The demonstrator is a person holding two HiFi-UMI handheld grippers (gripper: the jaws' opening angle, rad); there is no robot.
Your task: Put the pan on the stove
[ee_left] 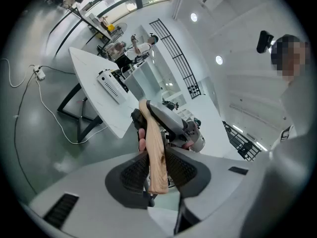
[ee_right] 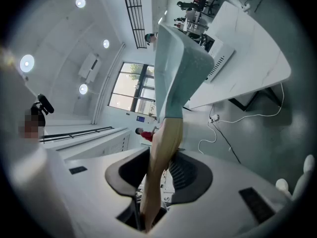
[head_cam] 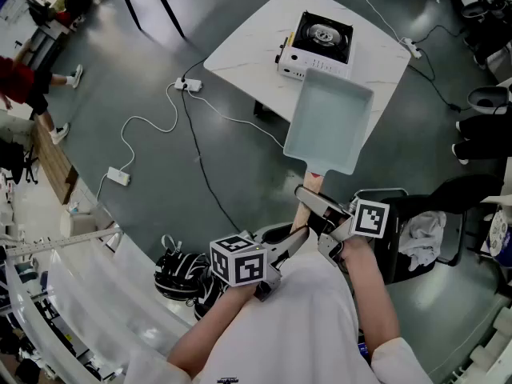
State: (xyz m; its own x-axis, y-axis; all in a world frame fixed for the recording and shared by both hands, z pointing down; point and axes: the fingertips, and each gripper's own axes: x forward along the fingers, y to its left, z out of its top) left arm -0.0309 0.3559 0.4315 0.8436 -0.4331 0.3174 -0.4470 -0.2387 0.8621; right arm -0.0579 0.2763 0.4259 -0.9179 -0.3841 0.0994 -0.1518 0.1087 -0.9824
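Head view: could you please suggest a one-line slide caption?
Pale pan held in the air near the stove, its wooden handle clamped by the left gripper and the right gripper.

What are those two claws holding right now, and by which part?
Both hold the pan by its wooden handle: the left gripper near the handle's end, the right gripper farther up, toward the pan.

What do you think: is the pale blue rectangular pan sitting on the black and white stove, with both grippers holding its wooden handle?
No. The pale blue rectangular pan is not on the black and white stove: the head view shows it held in the air. The left gripper and right gripper do both hold its wooden handle.
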